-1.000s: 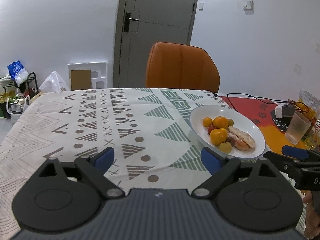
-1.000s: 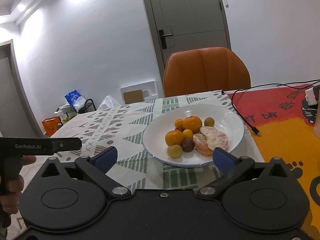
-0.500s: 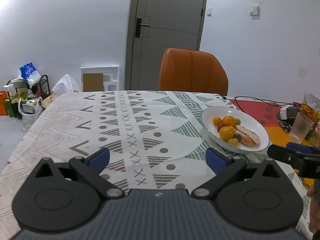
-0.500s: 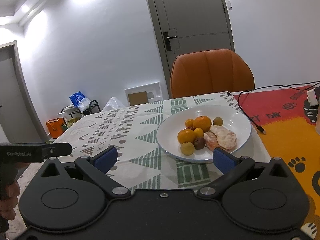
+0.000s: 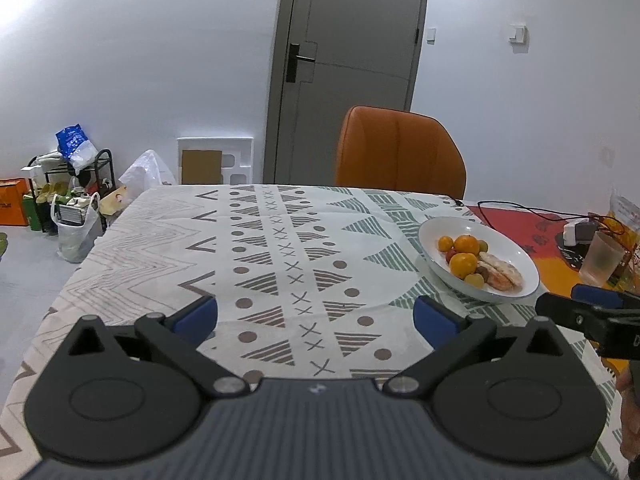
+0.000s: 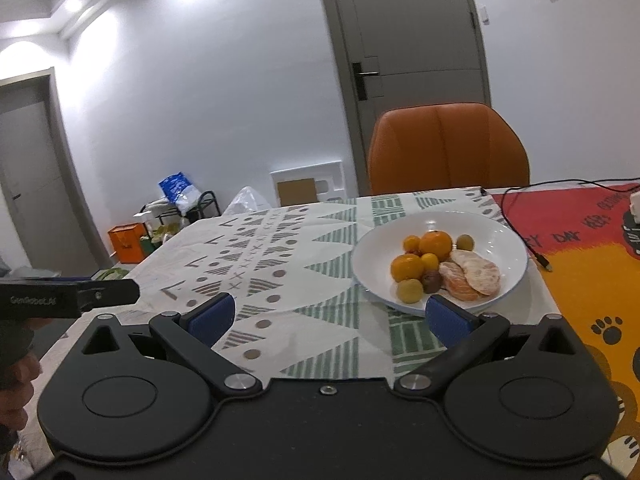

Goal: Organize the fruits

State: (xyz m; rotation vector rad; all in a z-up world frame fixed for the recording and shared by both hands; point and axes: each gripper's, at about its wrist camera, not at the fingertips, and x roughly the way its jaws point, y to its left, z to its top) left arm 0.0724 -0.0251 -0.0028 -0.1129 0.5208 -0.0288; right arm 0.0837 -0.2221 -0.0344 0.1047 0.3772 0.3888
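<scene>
A white plate (image 5: 516, 252) (image 6: 500, 240) on the patterned tablecloth holds several fruits: oranges (image 5: 466, 245) (image 6: 436, 244), small yellow and green fruits (image 6: 409, 291), a dark one (image 6: 432, 281) and peeled orange segments (image 5: 502, 272) (image 6: 476, 276). My left gripper (image 5: 316, 316) is open and empty above the cloth, left of the plate and nearer than it. My right gripper (image 6: 328, 314) is open and empty, short of the plate's near rim. Each gripper shows at the edge of the other's view.
An orange chair (image 5: 400, 152) (image 6: 448, 148) stands at the table's far side. A red and orange mat (image 6: 592, 248) lies right of the plate with a black cable (image 6: 516, 224). A plastic cup (image 5: 600, 258) and a charger stand at the far right.
Both grippers have pulled back and risen away from the plate, so it looks smaller and farther. Both stayed open and empty.
</scene>
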